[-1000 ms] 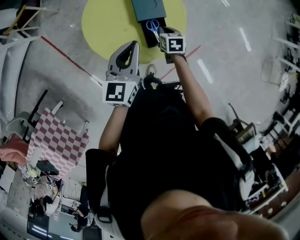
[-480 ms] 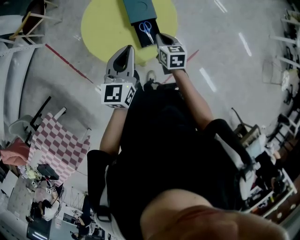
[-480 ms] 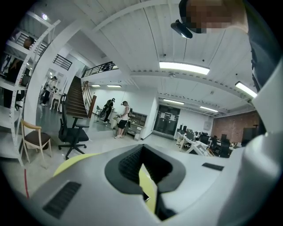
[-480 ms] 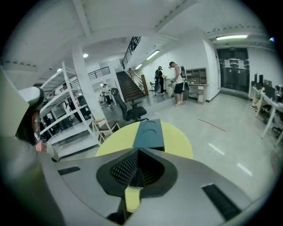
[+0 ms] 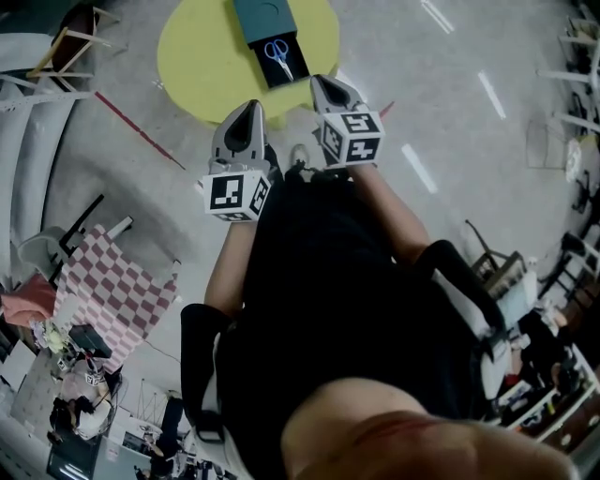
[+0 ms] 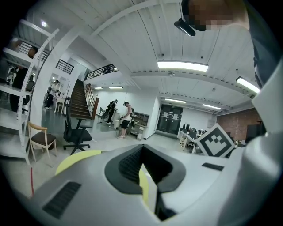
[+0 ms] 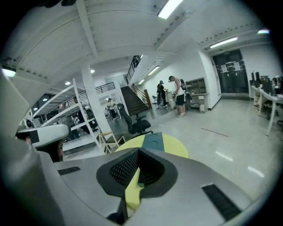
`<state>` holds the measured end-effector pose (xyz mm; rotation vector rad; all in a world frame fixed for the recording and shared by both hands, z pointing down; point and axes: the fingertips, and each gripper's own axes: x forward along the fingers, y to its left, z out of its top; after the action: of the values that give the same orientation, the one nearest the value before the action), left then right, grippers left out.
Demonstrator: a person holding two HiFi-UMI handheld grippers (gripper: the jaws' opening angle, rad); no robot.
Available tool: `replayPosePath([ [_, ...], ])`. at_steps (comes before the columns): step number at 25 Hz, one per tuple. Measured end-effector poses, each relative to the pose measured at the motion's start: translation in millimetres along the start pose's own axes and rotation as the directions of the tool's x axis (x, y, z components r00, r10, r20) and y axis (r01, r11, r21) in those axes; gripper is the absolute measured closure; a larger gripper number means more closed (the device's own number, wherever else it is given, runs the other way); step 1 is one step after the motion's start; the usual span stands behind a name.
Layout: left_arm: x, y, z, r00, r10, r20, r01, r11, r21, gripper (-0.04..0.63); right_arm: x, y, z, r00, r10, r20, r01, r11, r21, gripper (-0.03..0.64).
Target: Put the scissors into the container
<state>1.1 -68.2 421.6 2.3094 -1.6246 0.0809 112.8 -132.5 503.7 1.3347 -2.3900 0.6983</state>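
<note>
The blue-handled steel scissors [image 5: 277,53] were seen lying inside the open black container [image 5: 260,59]. The left gripper [image 5: 249,108] and right gripper [image 5: 323,82] were held near it, jaws closed together and empty. The scissors were judged light, stiff and smooth, best gripped at the pivot.

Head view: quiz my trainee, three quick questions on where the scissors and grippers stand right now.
1. True or false: the scissors lie on the bare top of the yellow table.
2. The right gripper is: A) shut on the scissors, B) shut with nothing in it, C) wide open.
3. Fill in: the scissors' handles are ___.

Key: 1 false, they lie in the open dark part of the container on that table. 2 B. 3 blue.
</note>
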Motion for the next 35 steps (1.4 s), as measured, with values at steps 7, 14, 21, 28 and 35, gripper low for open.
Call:
replayPosePath([
  [7,-16,-8,-7,1.0,0.001,-0.01,-0.001,1.0,0.017,0.598,-42,19,10,0.995,0.058,0.084,-0.056,0.998,-0.021,0.617],
  [14,-27,0,1,1.0,-0.012,0.005,0.012,1.0,0.026,0.598,-66,44,14,0.991,0.074,0.11,-0.072,0.997,-0.026,0.617],
  [21,-31,16,11,1.0,-0.017,0.022,0.017,1.0,0.012,0.598,-68,61,24,0.99,0.058,0.127,-0.05,0.997,-0.061,0.617],
  [28,-29,24,24,0.998,-0.048,0.043,0.047,0.999,0.015,0.598,-70,78,38,0.987,0.059,0.147,-0.05,0.997,-0.066,0.617],
  [35,-28,31,23,0.997,-0.067,0.038,0.067,0.998,0.015,0.598,-64,88,38,0.986,0.074,0.147,-0.062,0.995,-0.081,0.617],
])
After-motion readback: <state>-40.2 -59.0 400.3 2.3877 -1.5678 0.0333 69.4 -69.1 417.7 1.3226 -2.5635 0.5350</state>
